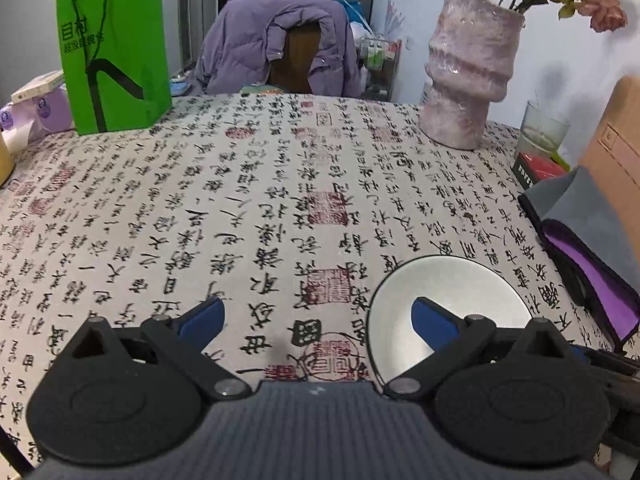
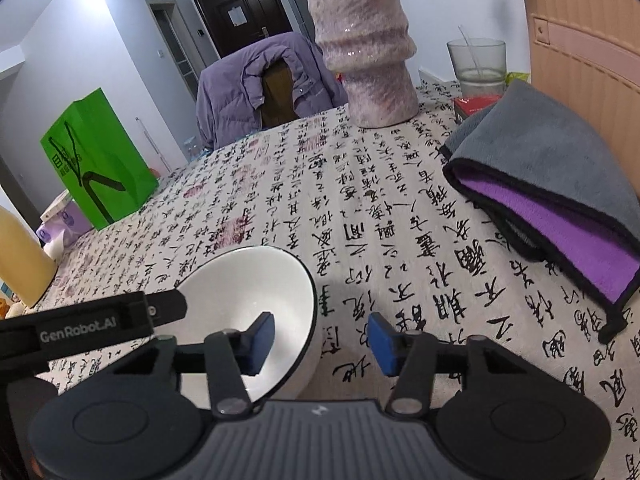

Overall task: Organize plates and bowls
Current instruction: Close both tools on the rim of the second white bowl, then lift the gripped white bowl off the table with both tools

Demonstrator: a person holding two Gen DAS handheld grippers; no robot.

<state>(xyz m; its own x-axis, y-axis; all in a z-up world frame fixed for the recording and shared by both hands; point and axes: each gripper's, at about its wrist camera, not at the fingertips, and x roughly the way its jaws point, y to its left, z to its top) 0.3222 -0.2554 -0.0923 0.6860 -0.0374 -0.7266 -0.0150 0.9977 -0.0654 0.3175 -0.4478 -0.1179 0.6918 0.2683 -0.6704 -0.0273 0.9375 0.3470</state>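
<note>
Item, nearest: right gripper (image 2: 321, 342), jaws narrowed astride the right-hand rim of a white bowl (image 2: 256, 292), one pad (image 2: 261, 340) inside, the other outside, neither plainly pressing yet; left gripper (image 1: 318, 320) beside it, jaws wide and empty. The bowl sits upright, mouth up, near the table's (image 2: 360, 208) near edge; being round it has no long axis, and I judge it glazed ceramic: stiff, slippery, chippable, moderately heavy, best pinched across the rim wall. Farther: folded grey-purple cloth (image 2: 552, 184) by the right edge, pink vase (image 2: 368, 52) and green bag (image 2: 96, 160) toward the far edge
</note>
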